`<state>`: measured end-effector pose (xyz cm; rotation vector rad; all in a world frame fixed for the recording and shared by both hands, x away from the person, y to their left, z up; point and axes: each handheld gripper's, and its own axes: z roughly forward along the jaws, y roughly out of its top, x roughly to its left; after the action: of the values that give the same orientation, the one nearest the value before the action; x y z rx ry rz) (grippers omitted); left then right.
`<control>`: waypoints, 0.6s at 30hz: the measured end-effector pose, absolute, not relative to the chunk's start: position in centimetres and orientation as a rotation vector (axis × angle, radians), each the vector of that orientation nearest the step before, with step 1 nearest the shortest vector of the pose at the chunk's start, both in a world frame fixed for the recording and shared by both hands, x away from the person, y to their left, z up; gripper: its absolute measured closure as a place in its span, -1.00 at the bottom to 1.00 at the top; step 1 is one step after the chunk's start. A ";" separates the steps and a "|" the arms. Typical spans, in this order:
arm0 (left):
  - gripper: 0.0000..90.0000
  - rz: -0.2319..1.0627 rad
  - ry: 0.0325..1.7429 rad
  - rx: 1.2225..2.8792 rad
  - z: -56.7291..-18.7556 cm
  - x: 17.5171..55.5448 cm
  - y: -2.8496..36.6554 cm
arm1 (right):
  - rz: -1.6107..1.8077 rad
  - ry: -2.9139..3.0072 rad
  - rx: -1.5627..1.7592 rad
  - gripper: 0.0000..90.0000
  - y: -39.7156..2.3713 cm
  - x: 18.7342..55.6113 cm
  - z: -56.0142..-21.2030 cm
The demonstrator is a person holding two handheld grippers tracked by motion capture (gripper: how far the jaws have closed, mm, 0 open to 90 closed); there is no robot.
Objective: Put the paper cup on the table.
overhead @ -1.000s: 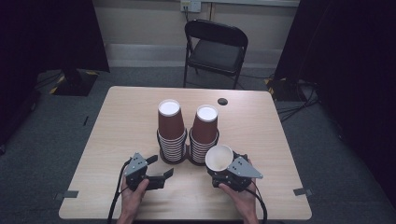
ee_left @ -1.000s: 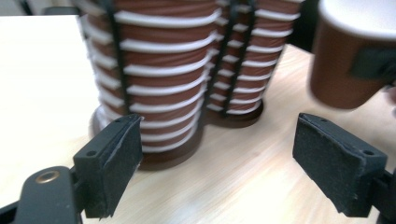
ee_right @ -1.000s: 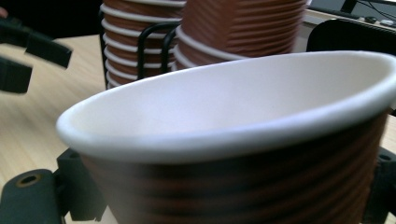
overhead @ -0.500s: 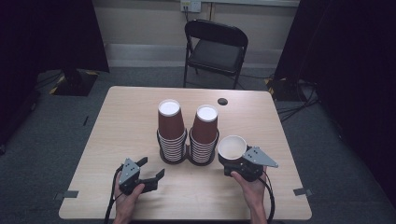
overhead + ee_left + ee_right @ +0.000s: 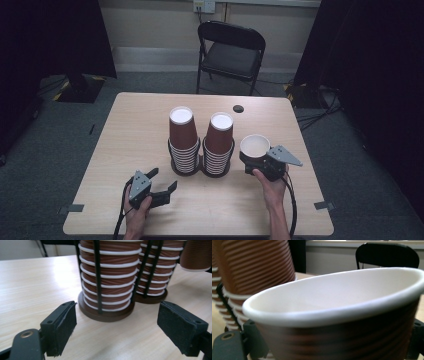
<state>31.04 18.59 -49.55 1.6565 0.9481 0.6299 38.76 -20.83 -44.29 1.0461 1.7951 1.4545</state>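
While the right tongs [image 5: 256, 161] stay out of reach of nothing but air to their right, they are clamped on a brown paper cup [image 5: 254, 146], mouth up and slightly tilted, just beside the right-hand stack [image 5: 219, 142]. The left tongs [image 5: 159, 186] sit wide apart and empty, low over the counter [image 5: 125, 135], facing the left stack [image 5: 182, 140] and its black wire holder [image 5: 97, 277]. A squeeze too hard could crush the thin cup wall, and a swing leftward could knock the tall neighbouring stack, since it stands so near. Farther off, a small dark disc [image 5: 238, 108] lies near the counter's far edge and a folding chair [image 5: 231, 50] stands behind; neither blocks anything.
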 end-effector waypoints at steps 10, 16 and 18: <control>-0.65 0.675 0.944 1.606 -49.6 30.5 18.7 | 1.422 1.745 1.068 -0.79 -21.0 41.8 -44.2; -0.65 0.649 0.963 1.569 -49.7 30.5 19.1 | 1.454 1.722 1.096 -0.79 -21.5 43.7 -44.8; -0.65 0.670 0.958 1.584 -49.7 30.5 18.8 | 1.435 1.739 1.095 -0.79 -21.3 44.3 -45.0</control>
<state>30.50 18.84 -49.67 1.5844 0.9580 0.6695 44.25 -21.34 -45.02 1.0946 1.7394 1.4346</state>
